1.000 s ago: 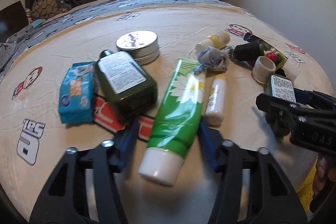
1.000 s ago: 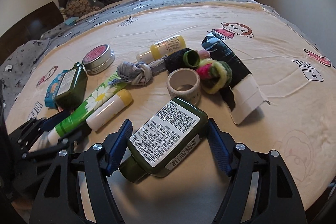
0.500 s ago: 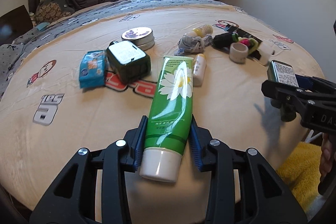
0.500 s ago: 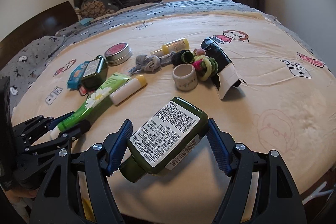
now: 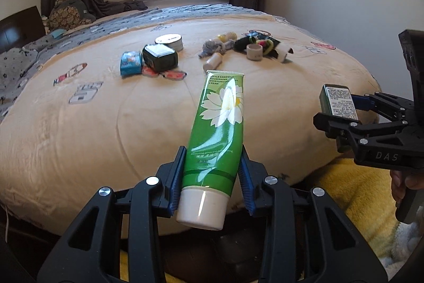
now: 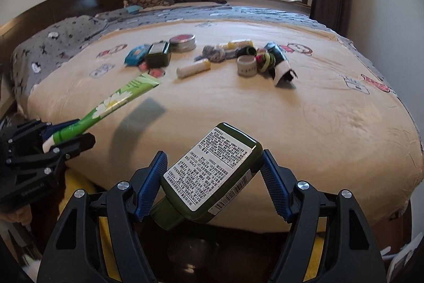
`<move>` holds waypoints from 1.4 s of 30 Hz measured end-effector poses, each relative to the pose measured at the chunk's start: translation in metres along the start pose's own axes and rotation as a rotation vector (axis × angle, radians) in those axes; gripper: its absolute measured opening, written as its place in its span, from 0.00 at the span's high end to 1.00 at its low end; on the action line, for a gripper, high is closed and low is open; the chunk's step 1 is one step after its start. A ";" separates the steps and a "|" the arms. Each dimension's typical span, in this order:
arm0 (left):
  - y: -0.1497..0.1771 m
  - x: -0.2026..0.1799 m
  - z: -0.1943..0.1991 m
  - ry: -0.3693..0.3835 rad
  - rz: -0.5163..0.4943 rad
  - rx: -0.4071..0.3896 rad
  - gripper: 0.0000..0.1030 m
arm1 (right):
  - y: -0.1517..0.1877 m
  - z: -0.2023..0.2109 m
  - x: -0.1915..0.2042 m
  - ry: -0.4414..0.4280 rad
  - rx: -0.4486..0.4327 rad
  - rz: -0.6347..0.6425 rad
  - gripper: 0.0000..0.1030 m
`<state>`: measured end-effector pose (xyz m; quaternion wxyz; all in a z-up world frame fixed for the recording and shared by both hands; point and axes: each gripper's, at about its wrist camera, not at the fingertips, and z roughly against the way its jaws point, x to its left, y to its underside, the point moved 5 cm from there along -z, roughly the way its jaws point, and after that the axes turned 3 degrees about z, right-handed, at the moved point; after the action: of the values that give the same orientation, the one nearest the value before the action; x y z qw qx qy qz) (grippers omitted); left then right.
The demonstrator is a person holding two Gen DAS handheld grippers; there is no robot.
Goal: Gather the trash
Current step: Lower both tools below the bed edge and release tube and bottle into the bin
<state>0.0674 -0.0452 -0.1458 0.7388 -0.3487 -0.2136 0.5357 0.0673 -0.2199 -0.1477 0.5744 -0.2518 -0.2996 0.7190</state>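
— Two grippers, two catches. What does the left gripper (image 5: 212, 177) have?

— A green cream tube (image 5: 218, 129), white cap toward the camera. The blue pads (image 5: 176, 177) press its lower body from both sides, so the fingers stand fairly narrow, clamped on it. The crimped end juts out ahead of the fingertips, above the bed (image 5: 79, 137).

— And the right gripper (image 6: 214, 182)?

— Its fingers stand wider, closed on a dark green bottle (image 6: 209, 174) lying slantwise between them, white printed label up, neck pointing back toward the camera. One pad (image 6: 151, 187) bears on the bottle's near left side, the other on its far right corner.

— Where are both relative to the bed?

— Both sets of fingers hang at the near edge of the cream blanket, with a yellow fabric (image 5: 357, 192) below them. In the left view, the right gripper shows off to the right of the fingers, with fingers of the person's hand (image 5: 402, 184) on its handle.

— What lies ahead?

— Well beyond the fingertips: a second dark green bottle (image 6: 159, 53) beside a blue packet (image 6: 136, 55), a round tin (image 6: 182, 42), a white-and-yellow tube (image 6: 192, 68), a grey cloth knot (image 6: 213, 53), a tape roll (image 6: 246, 65) touching a black-and-white packet (image 6: 279, 64).
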 end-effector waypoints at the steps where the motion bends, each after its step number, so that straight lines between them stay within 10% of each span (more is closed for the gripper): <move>1: 0.006 -0.002 0.001 0.005 0.006 0.007 0.66 | 0.006 0.000 0.001 0.000 0.011 0.000 0.30; 27: 0.103 -0.029 -0.041 0.072 -0.026 0.282 0.64 | 0.089 -0.051 0.026 -0.081 0.299 -0.066 0.29; 31: 0.104 -0.026 -0.039 0.066 -0.017 0.283 0.47 | 0.088 -0.050 0.021 -0.068 0.290 -0.085 0.20; 42: 0.083 -0.003 -0.031 0.008 0.017 0.232 0.42 | 0.069 -0.035 -0.005 -0.008 0.207 -0.113 0.20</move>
<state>0.0345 -0.0413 -0.2286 0.7704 -0.2647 -0.1444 0.5618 0.0462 -0.2309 -0.2219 0.6356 -0.1711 -0.2398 0.7136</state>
